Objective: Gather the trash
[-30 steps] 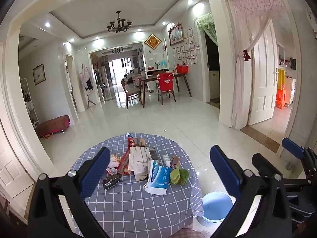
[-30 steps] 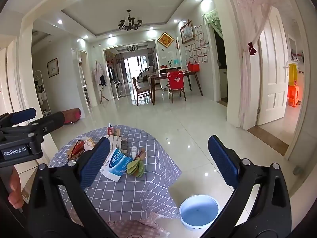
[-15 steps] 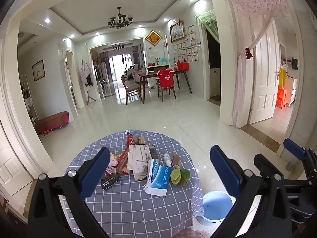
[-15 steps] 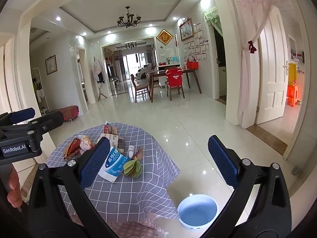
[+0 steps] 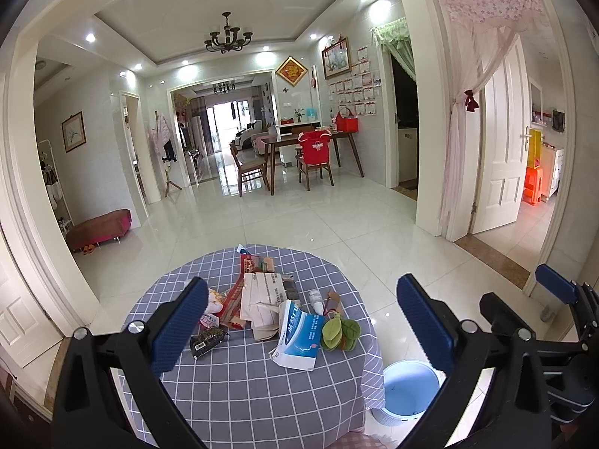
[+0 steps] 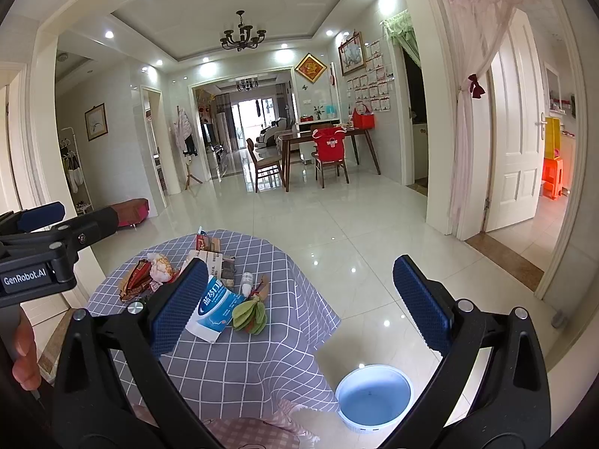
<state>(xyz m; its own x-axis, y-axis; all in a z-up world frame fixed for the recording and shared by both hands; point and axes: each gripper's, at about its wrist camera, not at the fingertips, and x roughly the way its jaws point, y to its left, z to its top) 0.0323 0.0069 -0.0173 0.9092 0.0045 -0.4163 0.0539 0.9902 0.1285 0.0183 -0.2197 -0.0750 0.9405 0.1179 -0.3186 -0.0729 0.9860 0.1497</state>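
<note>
Your left hand-held gripper (image 5: 301, 318) hangs above the round tabletop (image 5: 243, 385) with its blue pads (image 5: 179, 321) wide apart and nothing between them. Your right hand-held gripper (image 6: 299, 307) is wide too and holds nothing; it hangs off the right side of the tabletop. The trash lies in a heap on the far half of the checked cloth. You can see a blue and white box (image 5: 299, 333) at the front, with green leaves (image 5: 340, 333) touching its right side. A torn white paper (image 5: 262, 295) lies behind it. A small dark wrapper (image 5: 207, 338) sits to the left, maybe a snack bag. The blue bin (image 6: 374, 396) stands on the floor, just beside the tabletop on the right.
</note>
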